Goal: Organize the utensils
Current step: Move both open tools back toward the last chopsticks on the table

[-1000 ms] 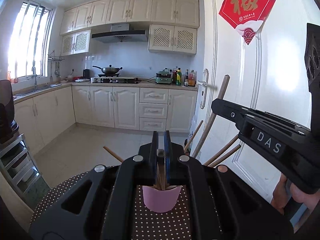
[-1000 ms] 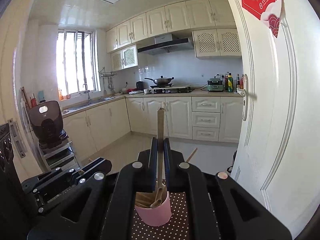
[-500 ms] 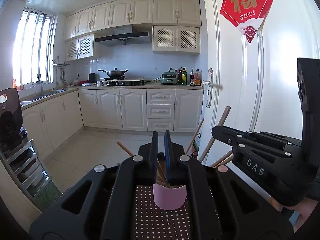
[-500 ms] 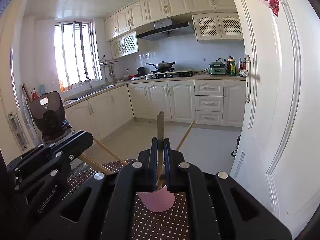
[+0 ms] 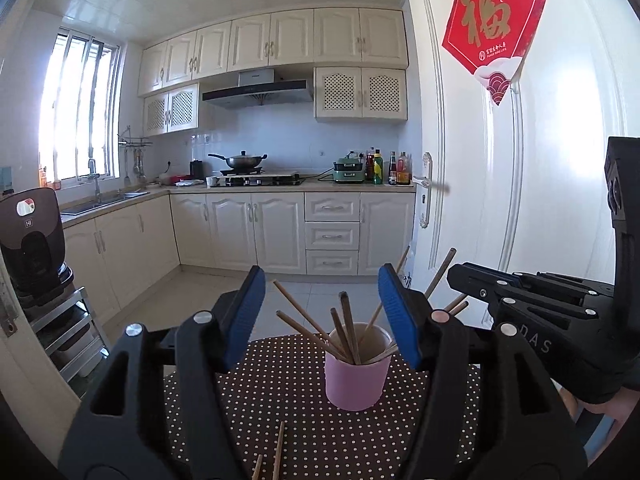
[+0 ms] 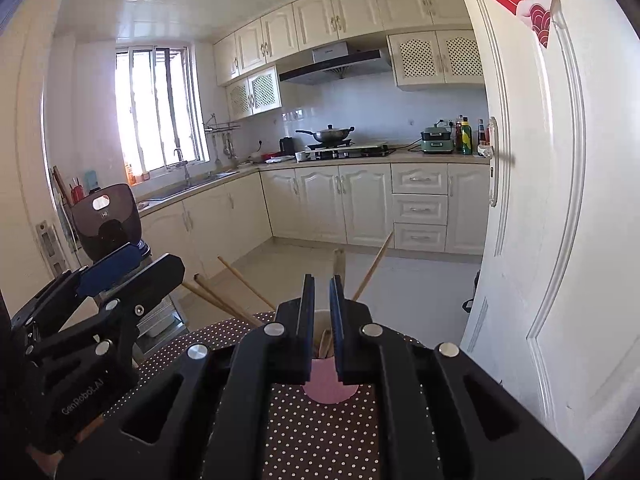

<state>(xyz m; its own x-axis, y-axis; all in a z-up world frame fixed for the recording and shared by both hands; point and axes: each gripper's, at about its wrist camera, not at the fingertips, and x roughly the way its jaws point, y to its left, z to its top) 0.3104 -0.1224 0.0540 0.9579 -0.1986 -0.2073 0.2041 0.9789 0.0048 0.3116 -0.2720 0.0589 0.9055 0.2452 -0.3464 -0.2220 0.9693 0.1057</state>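
A pink cup (image 5: 356, 380) stands on the brown polka-dot tablecloth (image 5: 280, 384) with several wooden chopsticks (image 5: 346, 332) leaning in it. My left gripper (image 5: 322, 316) hovers just short of the cup. Its jaws are opening, the blue pads (image 5: 245, 316) are wide apart, and nothing is pressed between them. My right gripper (image 6: 322, 280) is right over the cup (image 6: 330, 390). Its jaws are opening by a narrow gap. A chopstick (image 6: 339, 262) stands just past its right finger, outside the gap. Two loose chopsticks (image 5: 277, 454) lie near the table's front edge. Each gripper shows in the other's view: the right gripper (image 5: 464, 276) and the left gripper (image 6: 148, 268).
A white door (image 5: 500, 208) stands close on the right. To the left, a dark appliance (image 5: 32, 240) sits on a metal rack. A person's hand (image 5: 618, 416) holds the right gripper. Kitchen cabinets and tiled floor lie beyond the table.
The left jaws went from shut on a chopstick to wide apart, and the hand drew back. The chopstick in the right jaws sank into the cup and now stands beside the finger.
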